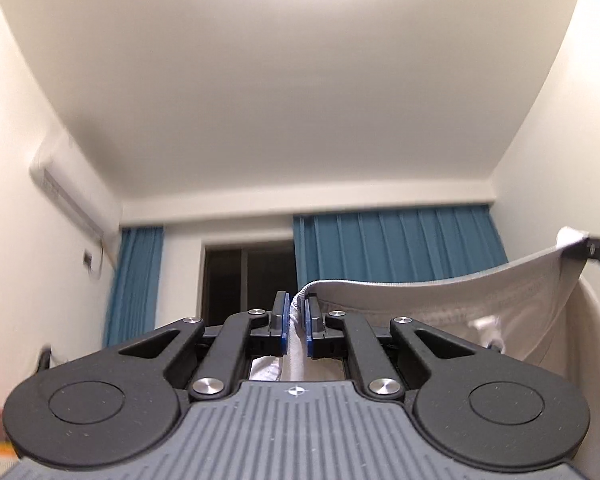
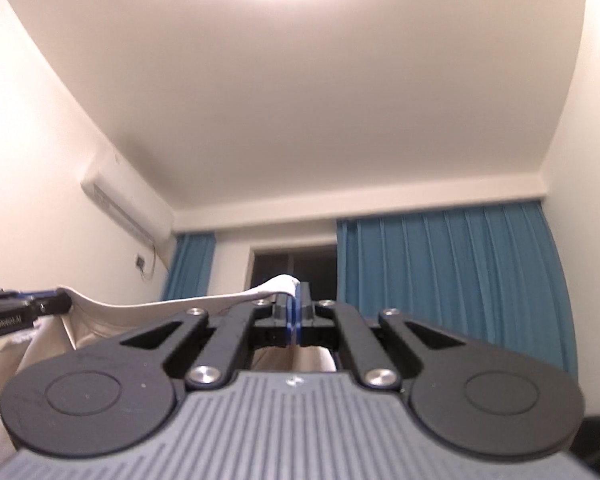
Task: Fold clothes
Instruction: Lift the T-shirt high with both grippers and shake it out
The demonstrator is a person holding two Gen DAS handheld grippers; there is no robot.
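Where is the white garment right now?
The white garment hangs in the air, its top edge stretched between the left gripper and right gripper, before the blue curtains.

Soft white knit garment [image 1: 440, 300], matt black plastic left gripper [image 1: 297, 320], pleated blue cloth curtains [image 2: 452, 272].

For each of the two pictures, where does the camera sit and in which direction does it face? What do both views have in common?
Left wrist view: sits on the left gripper, tilted up toward ceiling and blue curtains; its own fingers pinch the white garment; the right gripper shows at the right edge.
Right wrist view: sits on the right gripper, tilted up likewise; its fingers pinch the garment's other end; the left gripper shows at the left edge.
Shared: garment stretched between both grippers, curtains, dark window, air conditioner.
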